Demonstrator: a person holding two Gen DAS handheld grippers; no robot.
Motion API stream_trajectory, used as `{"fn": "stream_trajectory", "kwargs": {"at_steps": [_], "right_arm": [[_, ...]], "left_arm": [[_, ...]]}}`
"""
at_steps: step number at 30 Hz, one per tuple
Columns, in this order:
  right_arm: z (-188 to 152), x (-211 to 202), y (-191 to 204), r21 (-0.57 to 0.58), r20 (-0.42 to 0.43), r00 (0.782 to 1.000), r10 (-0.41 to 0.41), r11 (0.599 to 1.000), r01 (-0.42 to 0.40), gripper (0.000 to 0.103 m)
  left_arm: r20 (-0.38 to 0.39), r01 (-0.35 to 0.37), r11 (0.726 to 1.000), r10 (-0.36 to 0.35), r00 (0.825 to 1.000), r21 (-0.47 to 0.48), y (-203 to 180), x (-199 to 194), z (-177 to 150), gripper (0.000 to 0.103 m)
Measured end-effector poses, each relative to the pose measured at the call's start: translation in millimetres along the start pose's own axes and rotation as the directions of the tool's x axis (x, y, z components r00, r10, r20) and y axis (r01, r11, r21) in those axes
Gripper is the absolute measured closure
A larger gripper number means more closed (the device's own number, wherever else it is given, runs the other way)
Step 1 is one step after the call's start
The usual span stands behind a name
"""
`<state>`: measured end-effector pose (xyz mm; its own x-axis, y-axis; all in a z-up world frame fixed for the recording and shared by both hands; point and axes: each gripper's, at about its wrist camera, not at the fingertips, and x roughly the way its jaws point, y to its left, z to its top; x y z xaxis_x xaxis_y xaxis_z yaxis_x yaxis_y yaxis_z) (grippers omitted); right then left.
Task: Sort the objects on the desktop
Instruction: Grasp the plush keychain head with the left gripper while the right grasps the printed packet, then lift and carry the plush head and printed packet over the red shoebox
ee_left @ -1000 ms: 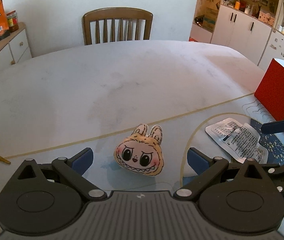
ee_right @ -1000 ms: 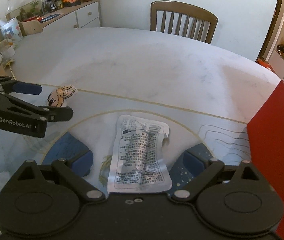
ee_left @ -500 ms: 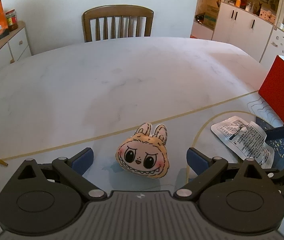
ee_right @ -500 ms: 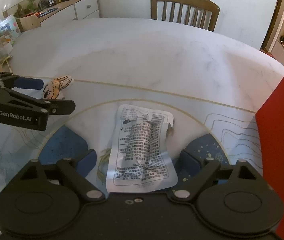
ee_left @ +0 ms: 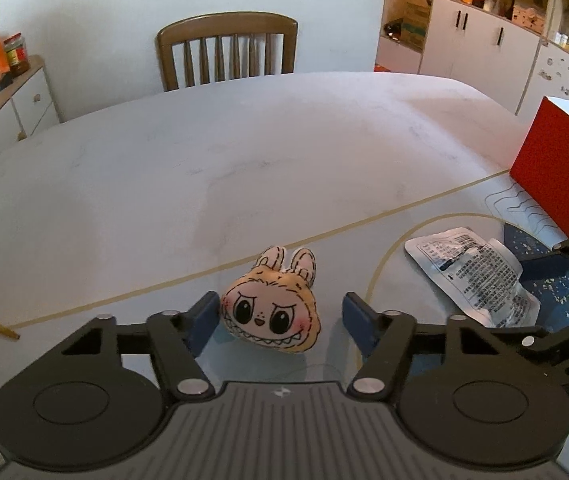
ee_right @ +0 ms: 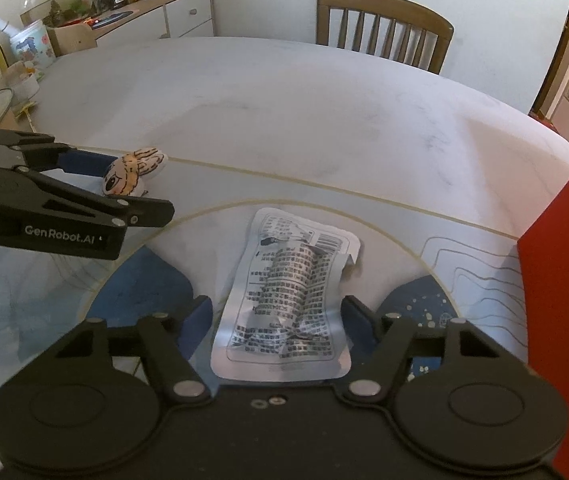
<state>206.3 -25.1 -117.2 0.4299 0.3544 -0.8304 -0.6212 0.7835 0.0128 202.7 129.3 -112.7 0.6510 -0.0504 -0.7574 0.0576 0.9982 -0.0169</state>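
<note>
The left gripper (ee_left: 280,316) sits low over the marble table (ee_left: 244,152) with the small plush monster head (ee_left: 272,312) between its blue pads; its jaws have just been closing, the left pad at the toy's cheek, though a gap shows on the right. The right gripper (ee_right: 276,320) straddles the silver foil packet (ee_right: 290,300), which lies flat on the patterned mat; its jaws have also been narrowing, and from here I can't quite tell whether they touch its edges. A red box (ee_right: 560,288) stands just right of the packet.

Plush toy (ee_left: 271,307) between closing left claw (ee_left: 282,318) pads
</note>
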Motion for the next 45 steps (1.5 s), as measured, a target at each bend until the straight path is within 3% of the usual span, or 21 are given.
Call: {"fn": "stream_trajectory", "kwargs": {"at_steps": [4,23,32,45], "right_arm": [[-1.5,-2.2,2.1,0.003,0.001,1.0,-0.002,1.0,0.002,0.038],[-61.4,-61.7,-16.2,0.093,0.014,1.0,0.012,0.996,-0.013,0.041],[-77.3,-110.3,-30.3,0.13,0.094,0.995,0.023,0.991,-0.035,0.045],[-103.7,-145.2,-59.1,0.15,0.108,0.991,0.077,0.984,-0.093,0.05]], "left_arm": [[-0.018,-0.002,1.0,0.002,1.0,0.005,-3.6,-4.8,-0.5,0.05],[-0.078,0.059,0.998,-0.061,0.995,-0.025,-61.2,-49.8,-38.5,0.051],[-0.065,0.1,0.994,-0.103,0.993,-0.044,-92.4,-79.1,-39.8,0.051],[-0.062,0.112,0.989,-0.119,0.991,-0.098,-135.4,-98.7,-38.0,0.051]]}}
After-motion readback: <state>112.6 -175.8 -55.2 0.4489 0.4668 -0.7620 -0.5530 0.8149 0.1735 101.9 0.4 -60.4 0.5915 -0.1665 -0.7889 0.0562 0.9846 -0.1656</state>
